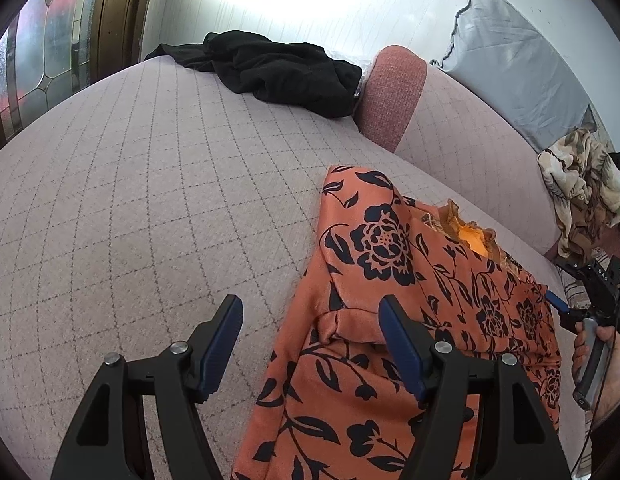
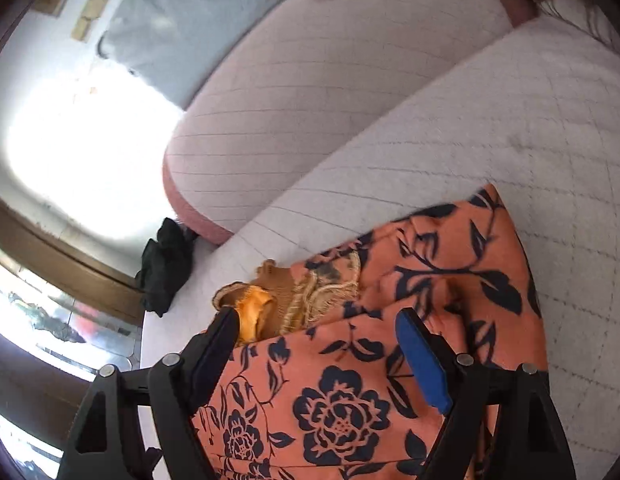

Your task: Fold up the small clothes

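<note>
The orange floral garment (image 1: pixel 389 320) lies partly folded on my pinkish sofa seat (image 1: pixel 150 200). My left gripper (image 1: pixel 311 328) hovers wide open over its edge, gripping nothing. My right gripper (image 2: pixel 317 344) is wide open too, above the cloth, with empty jaws. Only the left view shows my hand (image 1: pixel 597 364) and the black clothing (image 1: pixel 278 72) properly. The right view's blurry.

left claw (image 1: pixel 311 334) agape, angled down | right claw (image 2: pixel 317 344) agape, empty
</note>
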Motion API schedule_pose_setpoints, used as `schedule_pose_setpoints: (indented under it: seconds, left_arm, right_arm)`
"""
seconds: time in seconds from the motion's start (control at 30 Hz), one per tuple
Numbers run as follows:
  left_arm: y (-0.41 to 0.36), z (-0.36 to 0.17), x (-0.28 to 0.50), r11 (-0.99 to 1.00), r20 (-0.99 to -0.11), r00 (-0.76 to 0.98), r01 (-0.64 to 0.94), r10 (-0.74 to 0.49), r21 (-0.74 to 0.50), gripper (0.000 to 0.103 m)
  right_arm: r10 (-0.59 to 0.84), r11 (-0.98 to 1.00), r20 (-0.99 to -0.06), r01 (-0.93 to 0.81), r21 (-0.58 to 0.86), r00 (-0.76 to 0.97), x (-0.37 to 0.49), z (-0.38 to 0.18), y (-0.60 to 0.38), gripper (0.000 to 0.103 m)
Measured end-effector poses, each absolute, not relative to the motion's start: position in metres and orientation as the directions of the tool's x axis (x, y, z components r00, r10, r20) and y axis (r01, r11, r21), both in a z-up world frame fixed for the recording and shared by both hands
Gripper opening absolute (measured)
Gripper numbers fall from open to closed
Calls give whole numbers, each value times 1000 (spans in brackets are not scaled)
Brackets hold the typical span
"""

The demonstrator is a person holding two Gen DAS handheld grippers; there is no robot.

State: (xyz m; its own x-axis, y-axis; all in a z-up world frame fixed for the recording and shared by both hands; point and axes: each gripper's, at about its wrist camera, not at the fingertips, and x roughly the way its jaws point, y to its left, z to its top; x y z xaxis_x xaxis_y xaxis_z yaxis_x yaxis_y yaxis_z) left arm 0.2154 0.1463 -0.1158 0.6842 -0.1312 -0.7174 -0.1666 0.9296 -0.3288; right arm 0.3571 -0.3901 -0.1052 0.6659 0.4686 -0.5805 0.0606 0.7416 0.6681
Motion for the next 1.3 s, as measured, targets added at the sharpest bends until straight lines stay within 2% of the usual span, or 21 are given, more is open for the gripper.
schedule_pose_setpoints:
  seconds: [0.03,0.1,0.17,0.23,0.33,0.4,0.47,0.57,0.63,0.77,0.9,1.0,1.13,1.3]
  left_arm:
    - [146,-116,215,930,-716,685,-161,-135,-329,71]
    - [144,-116,215,937,-721,681,-155,-128,-313,71]
    - [145,-117,215,934,-725,677,-161,-130,-319,71]
    - [145,-117,215,926,-720,679,-162,-147,-341,71]
    - [141,-116,214,934,-716,684,-149,-140,-325,71]
    - [139,-119,216,939,-725,675,-145,-136,-312,71]
    - [139,-121,218,939,-732,667,-143,-142,-313,71]
    - [138,-120,217,939,-726,674,-142,-140,-312,71]
    - [136,-119,216,943,-722,679,-138,-131,-302,72]
    - [137,-120,212,941,-722,679,-142,-134,-308,71]
    - [143,-122,194,940,-734,664,-140,-143,-310,71]
    - [155,-113,160,935,-720,677,-137,-153,-328,71]
    - [167,-107,101,936,-743,645,-123,-177,-330,74]
    - [173,-125,29,937,-805,558,-133,-200,-324,76]
  right_arm:
    - [439,765,-594,66,640,675,360,-107,-391,88]
    - [405,784,-672,143,604,620,372,-135,-401,88]
    - [428,721,-602,148,677,673,366,-132,-412,88]
    - [464,718,-572,91,690,676,368,-119,-408,89]
    - [426,747,-565,78,661,706,374,-115,-414,89]
    - [380,755,-640,176,632,668,387,-141,-428,89]
    - [412,694,-579,169,700,704,384,-148,-437,89]
    - [413,701,-571,153,697,709,369,-128,-437,89]
    - [428,693,-540,120,711,725,344,-114,-437,89]
    - [433,767,-589,65,639,682,275,-97,-420,89]
    - [452,781,-599,31,623,661,185,-91,-417,89]
    - [439,804,-653,54,593,617,127,-100,-423,89]
    - [377,839,-734,128,529,565,72,-121,-447,89]
    - [397,801,-733,182,571,552,43,-127,-475,89]
